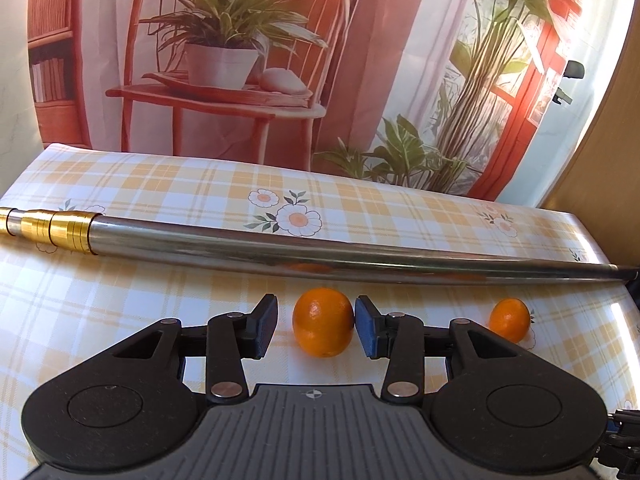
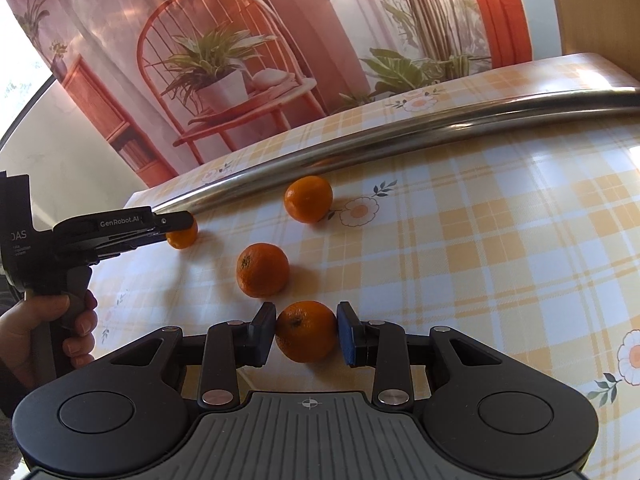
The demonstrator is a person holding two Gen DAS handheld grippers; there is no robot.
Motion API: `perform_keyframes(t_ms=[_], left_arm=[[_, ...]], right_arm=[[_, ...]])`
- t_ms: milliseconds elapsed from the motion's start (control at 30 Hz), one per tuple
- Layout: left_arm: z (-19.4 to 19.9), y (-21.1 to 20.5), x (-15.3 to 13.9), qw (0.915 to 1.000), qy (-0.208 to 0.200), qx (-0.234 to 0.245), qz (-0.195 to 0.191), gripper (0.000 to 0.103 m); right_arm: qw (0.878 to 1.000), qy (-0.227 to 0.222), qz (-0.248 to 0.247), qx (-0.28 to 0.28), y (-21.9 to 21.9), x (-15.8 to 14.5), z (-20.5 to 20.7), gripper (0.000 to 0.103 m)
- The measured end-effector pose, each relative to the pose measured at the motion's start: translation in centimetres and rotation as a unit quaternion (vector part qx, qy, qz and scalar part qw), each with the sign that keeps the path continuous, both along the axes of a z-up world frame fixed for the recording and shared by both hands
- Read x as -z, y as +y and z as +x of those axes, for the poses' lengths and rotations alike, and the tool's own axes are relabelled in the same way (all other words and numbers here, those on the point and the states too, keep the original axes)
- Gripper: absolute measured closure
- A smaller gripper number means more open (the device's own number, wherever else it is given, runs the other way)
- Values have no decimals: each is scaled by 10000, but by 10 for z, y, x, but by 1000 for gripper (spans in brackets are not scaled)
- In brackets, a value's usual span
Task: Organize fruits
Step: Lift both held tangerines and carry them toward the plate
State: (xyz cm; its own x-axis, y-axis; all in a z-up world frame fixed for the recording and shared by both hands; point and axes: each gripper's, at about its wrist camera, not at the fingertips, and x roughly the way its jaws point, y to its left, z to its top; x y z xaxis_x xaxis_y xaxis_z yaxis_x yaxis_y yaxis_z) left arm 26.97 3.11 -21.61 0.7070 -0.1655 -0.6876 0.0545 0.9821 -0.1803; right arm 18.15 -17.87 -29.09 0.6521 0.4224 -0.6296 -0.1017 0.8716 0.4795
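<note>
Four oranges lie on a yellow plaid tablecloth (image 2: 480, 240). My right gripper (image 2: 306, 334) has its blue pads pressed against both sides of the nearest orange (image 2: 306, 332), which rests on the cloth. A second orange (image 2: 262, 270) and a third orange (image 2: 308, 199) lie free further ahead. At the left, my left gripper (image 2: 180, 226) straddles the fourth orange (image 2: 184, 238). In the left wrist view that orange (image 1: 323, 322) sits inside the open left gripper (image 1: 316, 326): the right pad touches it and the left pad stands off. Another orange (image 1: 509, 319) lies to its right.
A long metal rod (image 1: 280, 248) with gold rings at one end lies across the table behind the oranges, also seen as the rod (image 2: 400, 136) from the right. A printed backdrop (image 1: 240, 60) of a chair and plants hangs behind. A hand (image 2: 76, 320) holds the left gripper's handle.
</note>
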Motion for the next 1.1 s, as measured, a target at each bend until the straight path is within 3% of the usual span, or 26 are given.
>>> perform_keyframes(t_ms=[133, 200, 333, 567, 867, 1100], left_arm=[[3, 1, 6, 10000, 79, 29, -4, 59], [2, 2, 8, 9999, 71, 52, -61, 67], [-5, 0, 6, 9999, 52, 127, 36, 67], [-43, -2, -7, 9981, -16, 592, -183, 67], [-101, -12, -21, 9912, -49, 1307, -195, 67], [-121, -23, -20, 9866, -74, 1630, -78, 67]], right_arm=[[10000, -8, 33, 19, 0, 1, 0, 73], [10000, -8, 48, 28, 0, 2, -1, 73], [10000, -14, 56, 50, 0, 2, -2, 72], [10000, -25, 55, 77, 0, 2, -4, 73], [9999, -17, 93, 63, 1, 2, -8, 72], [9999, 45, 120, 10, 5, 4, -9, 71]])
